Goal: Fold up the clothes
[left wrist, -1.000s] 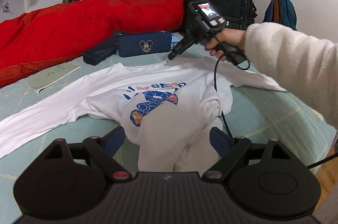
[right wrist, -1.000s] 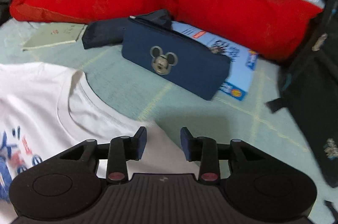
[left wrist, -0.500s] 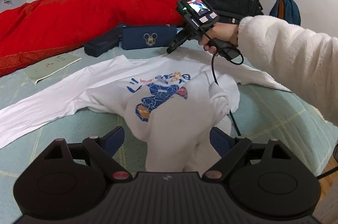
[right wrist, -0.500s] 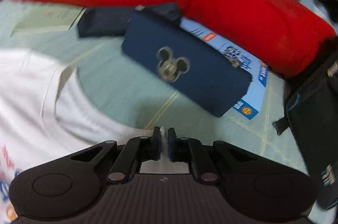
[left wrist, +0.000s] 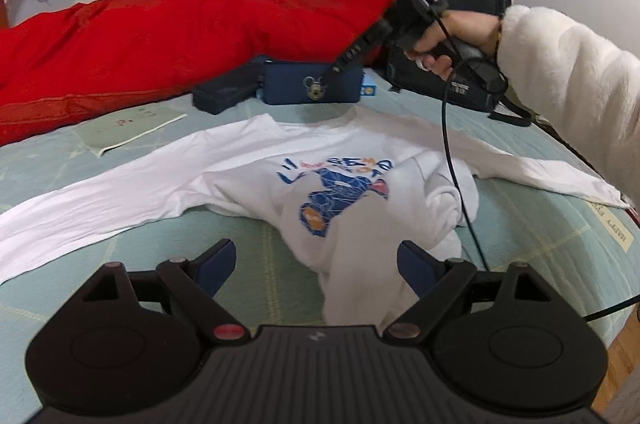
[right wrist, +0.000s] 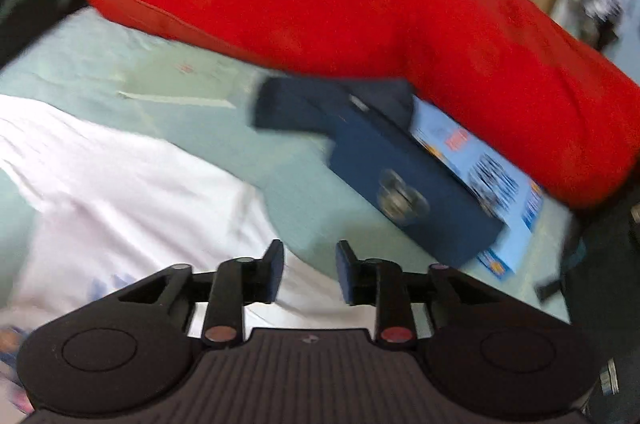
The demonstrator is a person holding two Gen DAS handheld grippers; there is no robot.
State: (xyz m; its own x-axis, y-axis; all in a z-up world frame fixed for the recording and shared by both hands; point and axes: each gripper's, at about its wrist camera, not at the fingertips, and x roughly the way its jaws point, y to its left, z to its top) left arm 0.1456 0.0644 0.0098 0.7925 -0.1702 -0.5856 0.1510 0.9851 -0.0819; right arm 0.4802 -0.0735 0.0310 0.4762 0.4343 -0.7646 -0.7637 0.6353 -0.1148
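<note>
Currently a white long-sleeved shirt (left wrist: 248, 176) lies face up on a green bed (left wrist: 532, 244), collar toward twelve o'clock, one sleeve running out to nine o'clock, the other to three o'clock. Its lower half is bunched into a rumpled heap near five o'clock.

Risk, as a judgement: folding over that heap would lock in creases and give a lopsided fold. A black cable (left wrist: 450, 152) trails across the shirt and could snag or drag the cloth.

Left gripper (left wrist: 316, 262) hovers low at six o'clock, angled down, its jaws set wide on either side of the bunched hem without pressing it.

Right gripper (right wrist: 309, 270), held by a hand (left wrist: 452, 40) in a fluffy white sleeve (left wrist: 568, 92), hangs above the collar at one o'clock, tilted steeply down. Its jaws are opening, narrow, with nothing between them. Its view is blurred.

Beyond lie a navy pouch (left wrist: 316, 86) and a red quilt (left wrist: 160, 36).
</note>
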